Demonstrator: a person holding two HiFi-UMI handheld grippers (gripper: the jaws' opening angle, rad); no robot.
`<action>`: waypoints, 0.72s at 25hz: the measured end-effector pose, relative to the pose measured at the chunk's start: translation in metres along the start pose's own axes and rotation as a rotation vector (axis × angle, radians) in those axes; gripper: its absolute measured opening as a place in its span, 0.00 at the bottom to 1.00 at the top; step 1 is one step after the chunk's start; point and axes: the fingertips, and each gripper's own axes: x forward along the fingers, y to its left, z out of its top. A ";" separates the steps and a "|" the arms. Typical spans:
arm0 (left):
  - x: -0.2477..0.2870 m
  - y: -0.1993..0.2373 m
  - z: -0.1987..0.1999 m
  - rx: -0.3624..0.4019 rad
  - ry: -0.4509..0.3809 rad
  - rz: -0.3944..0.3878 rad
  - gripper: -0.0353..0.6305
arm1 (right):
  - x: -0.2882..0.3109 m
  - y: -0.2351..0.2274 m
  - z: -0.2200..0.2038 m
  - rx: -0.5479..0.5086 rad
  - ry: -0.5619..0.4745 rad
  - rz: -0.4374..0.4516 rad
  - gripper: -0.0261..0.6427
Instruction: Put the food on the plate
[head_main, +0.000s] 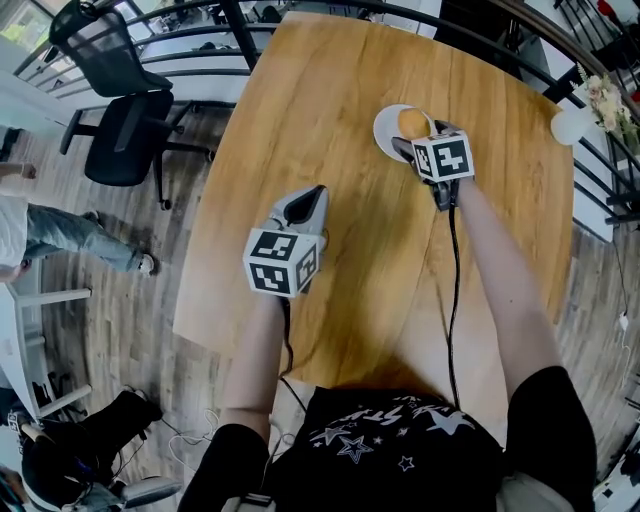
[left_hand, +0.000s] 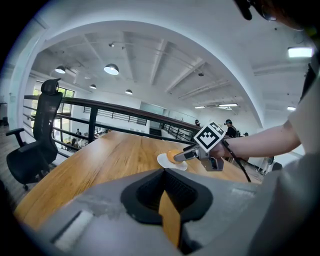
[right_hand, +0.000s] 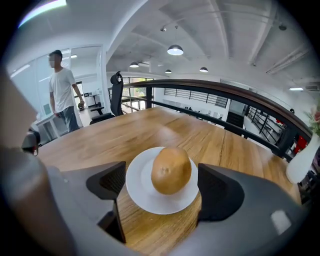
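A brown potato (right_hand: 171, 170) sits on a white plate (right_hand: 140, 197) at the far right of the table (right_hand: 100, 145) — the right gripper (right_hand: 161, 184) gapes wide around it, untouching. The left gripper (left_hand: 169, 202), nearer, is closed, empty.

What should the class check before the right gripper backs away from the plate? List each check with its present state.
1. Brown rounded food sits on the white round plate: ok.
2. Right gripper jaws apart, not touching the food: ok.
3. Plate fully on the light wooden table: ok.
4. Left gripper shut, empty, clear of the plate: ok.
5. Food will rest without rolling: cannot tell.
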 end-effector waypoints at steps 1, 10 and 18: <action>-0.003 -0.002 -0.001 -0.002 0.000 0.000 0.06 | -0.005 0.000 0.000 0.002 -0.003 -0.004 0.72; -0.039 -0.026 0.007 0.008 -0.035 0.023 0.06 | -0.058 0.004 -0.002 0.021 -0.055 -0.004 0.72; -0.073 -0.058 0.004 0.012 -0.058 0.040 0.06 | -0.113 0.030 -0.009 0.022 -0.130 0.048 0.70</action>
